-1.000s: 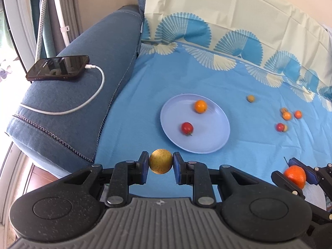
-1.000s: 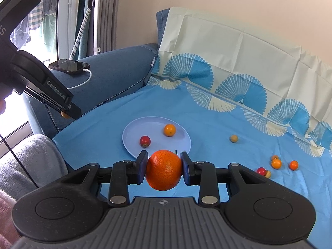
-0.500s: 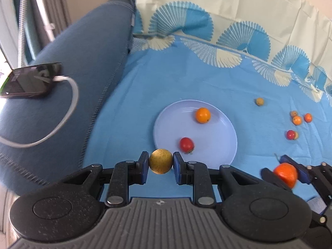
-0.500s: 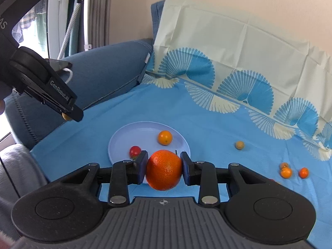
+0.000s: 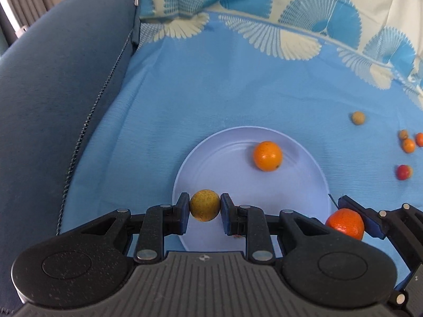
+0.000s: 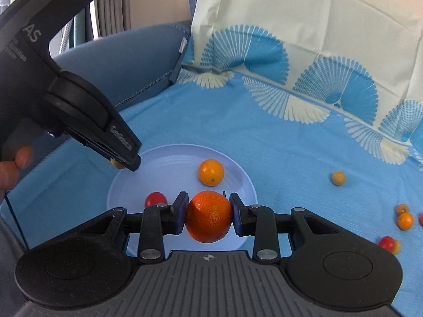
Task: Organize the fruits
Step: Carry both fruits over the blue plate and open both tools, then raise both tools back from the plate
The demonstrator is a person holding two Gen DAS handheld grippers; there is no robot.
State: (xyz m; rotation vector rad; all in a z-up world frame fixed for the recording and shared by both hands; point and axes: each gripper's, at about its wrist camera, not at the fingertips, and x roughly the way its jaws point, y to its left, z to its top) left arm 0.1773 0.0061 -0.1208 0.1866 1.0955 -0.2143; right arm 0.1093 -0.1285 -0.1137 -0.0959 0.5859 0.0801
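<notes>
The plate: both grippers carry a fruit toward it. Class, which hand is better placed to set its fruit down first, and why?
Probably left. The left gripper holds its yellow-brown fruit over the near rim of the plate, angled steeply down. The right gripper holds its orange at the plate's near-right edge, angled flatter.

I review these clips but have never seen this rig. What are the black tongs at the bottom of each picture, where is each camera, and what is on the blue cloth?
Each picture comes from a camera on a hand-held claw, looking along its fingers. No robot: a person's hand grips one. The left claw is shut on a small yellow-brown fruit; the right claw is shut on a large orange. Both hover over a pale plate on the blue cloth. The plate holds a small orange and a red fruit. More small fruits lie loose to the right.
</notes>
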